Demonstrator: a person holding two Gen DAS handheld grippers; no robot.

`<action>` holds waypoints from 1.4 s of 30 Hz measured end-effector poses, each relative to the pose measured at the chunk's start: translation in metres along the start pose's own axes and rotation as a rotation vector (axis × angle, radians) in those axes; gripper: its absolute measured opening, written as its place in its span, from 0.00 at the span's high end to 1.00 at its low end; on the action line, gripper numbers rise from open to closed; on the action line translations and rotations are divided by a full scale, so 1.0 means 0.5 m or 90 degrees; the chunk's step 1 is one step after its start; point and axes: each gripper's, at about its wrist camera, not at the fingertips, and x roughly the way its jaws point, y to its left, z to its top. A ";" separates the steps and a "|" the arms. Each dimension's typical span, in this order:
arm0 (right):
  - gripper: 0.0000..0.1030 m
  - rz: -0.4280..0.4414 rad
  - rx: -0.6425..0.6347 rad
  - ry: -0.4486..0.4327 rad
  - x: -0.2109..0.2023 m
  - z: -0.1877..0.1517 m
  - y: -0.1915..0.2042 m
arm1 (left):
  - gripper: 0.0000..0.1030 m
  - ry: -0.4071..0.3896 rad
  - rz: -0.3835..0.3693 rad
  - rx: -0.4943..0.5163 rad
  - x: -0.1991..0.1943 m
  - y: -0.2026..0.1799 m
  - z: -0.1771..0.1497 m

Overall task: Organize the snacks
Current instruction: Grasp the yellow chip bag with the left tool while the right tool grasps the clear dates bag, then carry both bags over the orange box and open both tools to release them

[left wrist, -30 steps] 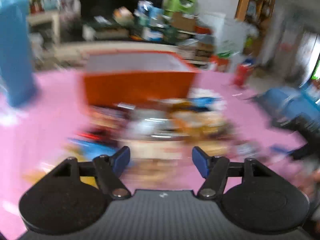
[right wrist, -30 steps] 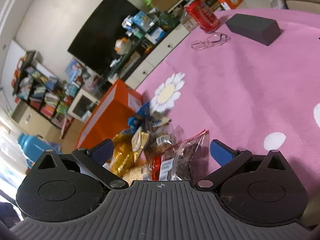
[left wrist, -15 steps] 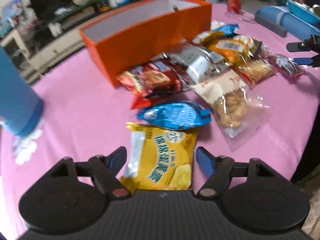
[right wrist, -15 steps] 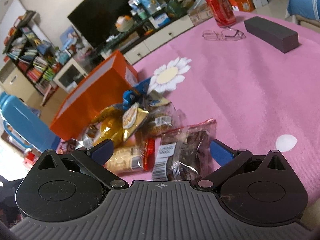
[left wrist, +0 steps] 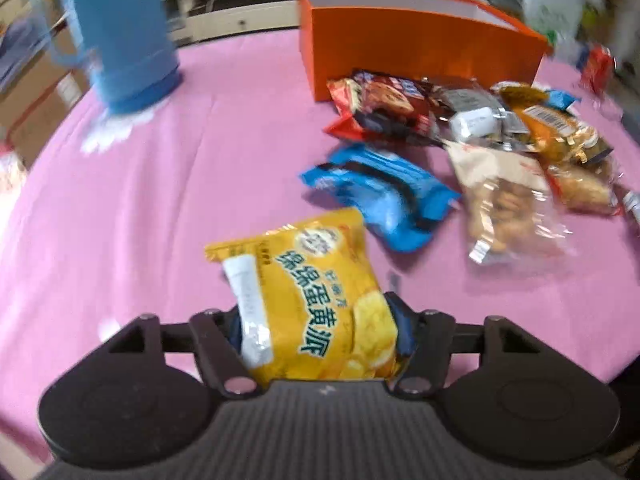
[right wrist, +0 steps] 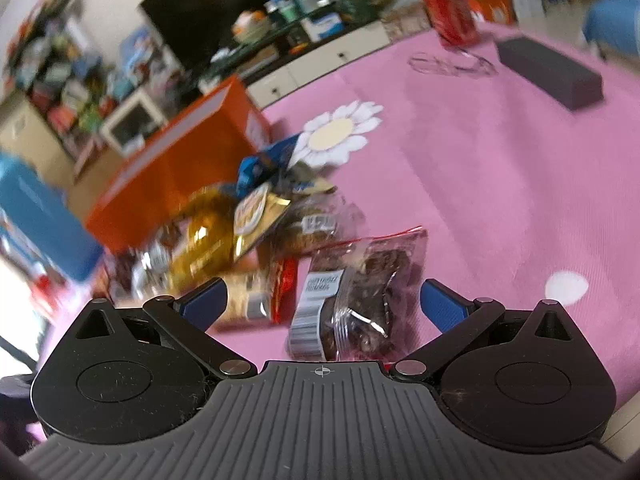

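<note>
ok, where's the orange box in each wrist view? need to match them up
Left wrist: orange box at upper centre-right, behind the snack pile.
Right wrist: orange box at left of centre, tilted, behind the same pile.
Shared landmark: blue flask, upper left;, far left.

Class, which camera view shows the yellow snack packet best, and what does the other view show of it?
The left wrist view: the yellow snack packet fills the near centre, label readable, between the fingers of the left claw, which have just been closing on it. The right wrist view does not show it; other snacks lie there.
</note>
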 end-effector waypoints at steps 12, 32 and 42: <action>0.17 -0.124 -0.173 0.022 0.047 -0.030 0.068 | 0.21 -0.021 -0.004 -0.005 -0.003 -0.025 -0.019; 0.59 0.019 -0.109 -0.040 -0.081 -0.032 0.074 | 0.48 -0.126 -0.066 -0.114 -0.134 0.068 0.025; 0.59 0.080 -0.183 -0.119 0.069 0.213 0.228 | 0.48 -0.223 -0.121 -0.120 -0.006 -0.003 0.359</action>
